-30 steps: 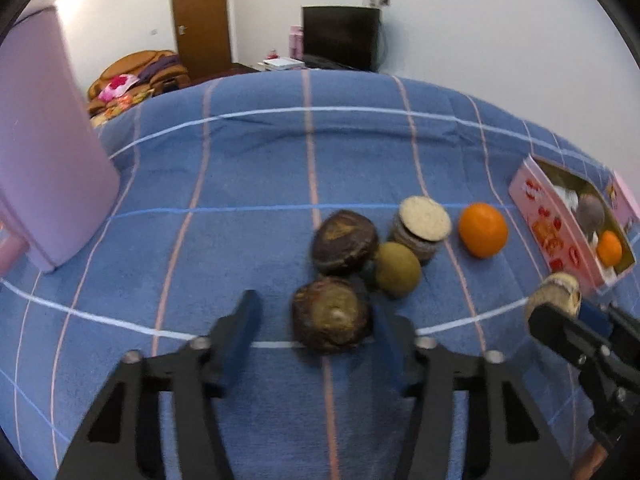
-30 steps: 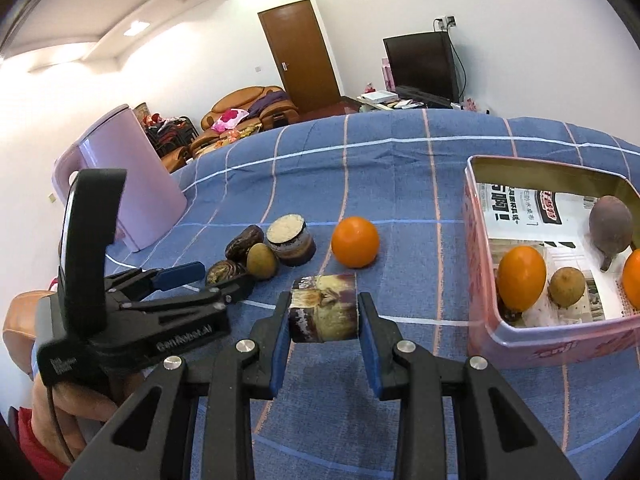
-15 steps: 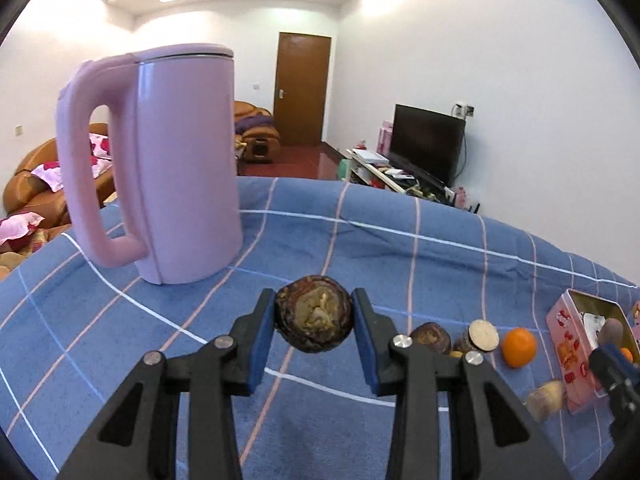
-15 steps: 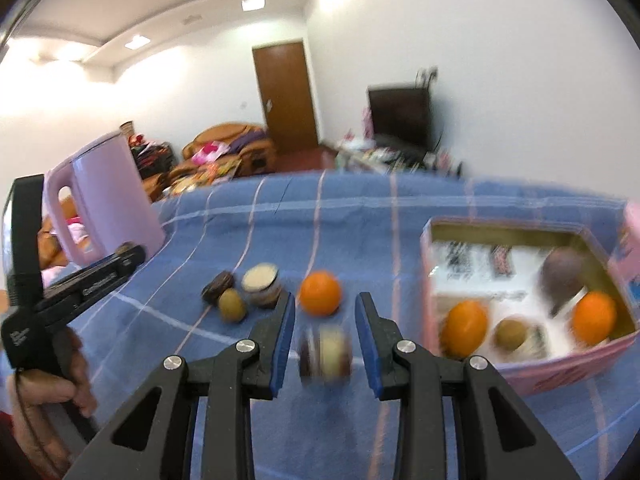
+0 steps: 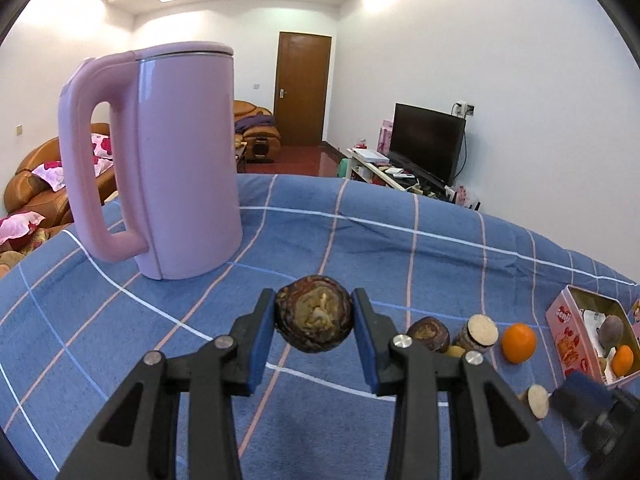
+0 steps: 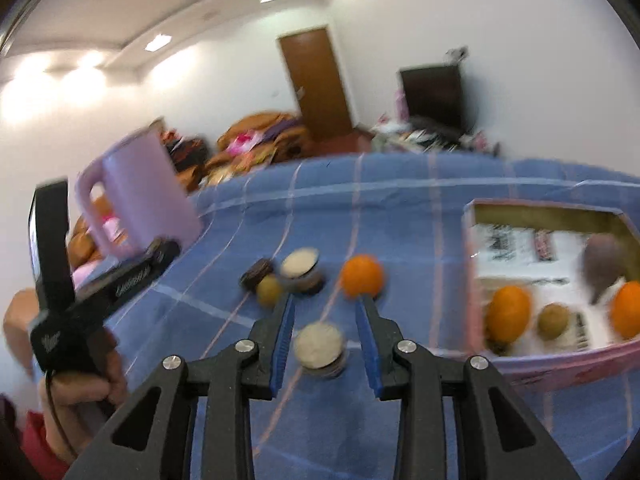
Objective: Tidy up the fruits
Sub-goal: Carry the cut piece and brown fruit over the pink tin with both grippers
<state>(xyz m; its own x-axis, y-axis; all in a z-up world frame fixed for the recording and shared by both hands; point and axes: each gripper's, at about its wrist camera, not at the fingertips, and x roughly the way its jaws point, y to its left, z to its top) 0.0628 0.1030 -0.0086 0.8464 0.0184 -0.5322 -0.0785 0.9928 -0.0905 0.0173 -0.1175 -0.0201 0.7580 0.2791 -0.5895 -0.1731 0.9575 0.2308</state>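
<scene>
The left gripper (image 5: 314, 320) is clasping a dark round fruit (image 5: 313, 319) above the blue checked cloth (image 5: 360, 240), while the right gripper (image 6: 325, 328) is opening, its pads clear of the cut fruit piece (image 6: 320, 347) lying on the cloth left of the pink box (image 6: 560, 364).

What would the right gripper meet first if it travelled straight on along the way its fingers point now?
Probably the cut, pale-topped fruit piece lying on the blue cloth between the opening jaws of the right gripper, which no longer press it. Beyond it sits the orange. The picture is blurred, so depth is uncertain.
</scene>
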